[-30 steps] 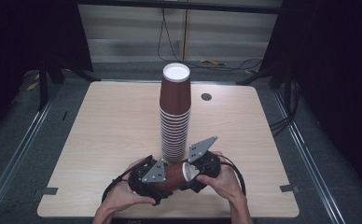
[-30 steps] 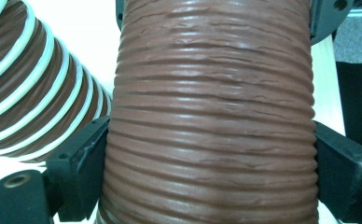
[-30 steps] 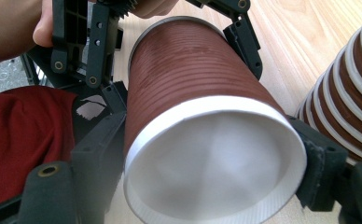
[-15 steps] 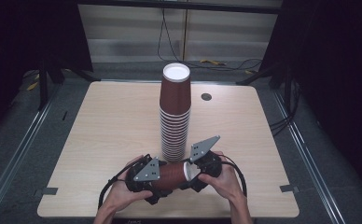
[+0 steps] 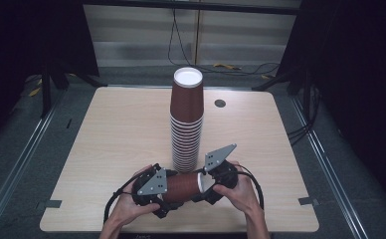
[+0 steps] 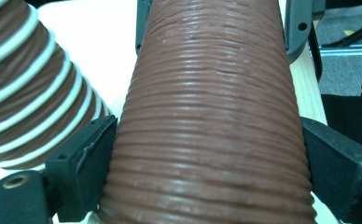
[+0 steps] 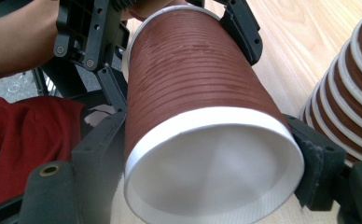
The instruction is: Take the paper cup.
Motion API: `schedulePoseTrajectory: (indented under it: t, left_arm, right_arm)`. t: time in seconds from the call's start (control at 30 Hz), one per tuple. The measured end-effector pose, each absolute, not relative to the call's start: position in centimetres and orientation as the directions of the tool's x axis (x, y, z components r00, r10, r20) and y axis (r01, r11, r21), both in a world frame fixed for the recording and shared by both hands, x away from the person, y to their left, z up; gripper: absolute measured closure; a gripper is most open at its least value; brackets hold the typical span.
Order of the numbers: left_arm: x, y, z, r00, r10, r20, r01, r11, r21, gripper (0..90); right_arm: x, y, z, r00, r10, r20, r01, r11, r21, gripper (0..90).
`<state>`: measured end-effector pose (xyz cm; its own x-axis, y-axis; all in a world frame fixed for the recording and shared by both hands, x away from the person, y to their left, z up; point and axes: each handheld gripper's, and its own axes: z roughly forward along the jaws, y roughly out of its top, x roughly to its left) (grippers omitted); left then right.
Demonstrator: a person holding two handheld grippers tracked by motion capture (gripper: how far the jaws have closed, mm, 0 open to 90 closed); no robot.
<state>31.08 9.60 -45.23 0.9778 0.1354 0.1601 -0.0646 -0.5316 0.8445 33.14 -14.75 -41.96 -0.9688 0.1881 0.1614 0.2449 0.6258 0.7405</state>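
Holding one brown cup (image 5: 183, 185) sideways just in front of the cup stack (image 5: 186, 119): your left gripper (image 5: 157, 191) clamps its base end, right gripper (image 5: 216, 180) its rim. Looks mid-task; separating or stacking it remains.

The high view looked forward and down from above the table's (image 5: 106, 144) near edge. Each gripper view sat close behind its own jaws, facing along the brown cup (image 6: 212, 116) between them; both shared that cup and the stack (image 7: 351, 93) beside the jaws.
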Motion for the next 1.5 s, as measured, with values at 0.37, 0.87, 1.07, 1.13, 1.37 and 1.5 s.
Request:
schedulePoseTrajectory:
  t: [0.37, 0.87, 1.07, 1.13, 1.37, 1.5]
  left_arm:
    - [31.1, 10.8, -44.7, 0.979, 0.156, 0.130, -0.051, -0.429, 0.902, 15.6]
    - [30.6, 12.9, -44.2, 0.957, 0.286, 0.055, 0.032, -0.292, 0.956, 15.5]
    - [30.3, 13.4, -45.3, 0.947, 0.321, 0.014, 0.064, -0.232, 0.971, 15.6]
    - [30.3, 13.5, -45.5, 0.945, 0.328, 0.013, 0.069, -0.238, 0.969, 15.6]
    - [30.4, 14.0, -45.7, 0.942, 0.335, -0.004, 0.079, -0.209, 0.975, 15.5]
    - [30.4, 14.1, -46.0, 0.941, 0.339, -0.011, 0.086, -0.207, 0.975, 15.5]
  right_arm:
    - [33.1, -14.9, -42.1, -0.966, 0.211, 0.153, 0.255, 0.642, 0.723, 23.0]
    - [33.2, -16.6, -43.4, -0.940, 0.282, 0.194, 0.325, 0.555, 0.766, 22.7]
    - [32.9, -17.1, -43.9, -0.933, 0.294, 0.206, 0.337, 0.517, 0.787, 22.6]
    - [32.9, -17.3, -44.2, -0.933, 0.290, 0.212, 0.337, 0.501, 0.797, 22.6]
    - [32.8, -17.6, -44.6, -0.936, 0.271, 0.223, 0.328, 0.451, 0.830, 22.6]
    - [32.7, -17.8, -44.9, -0.938, 0.258, 0.230, 0.323, 0.420, 0.848, 22.6]
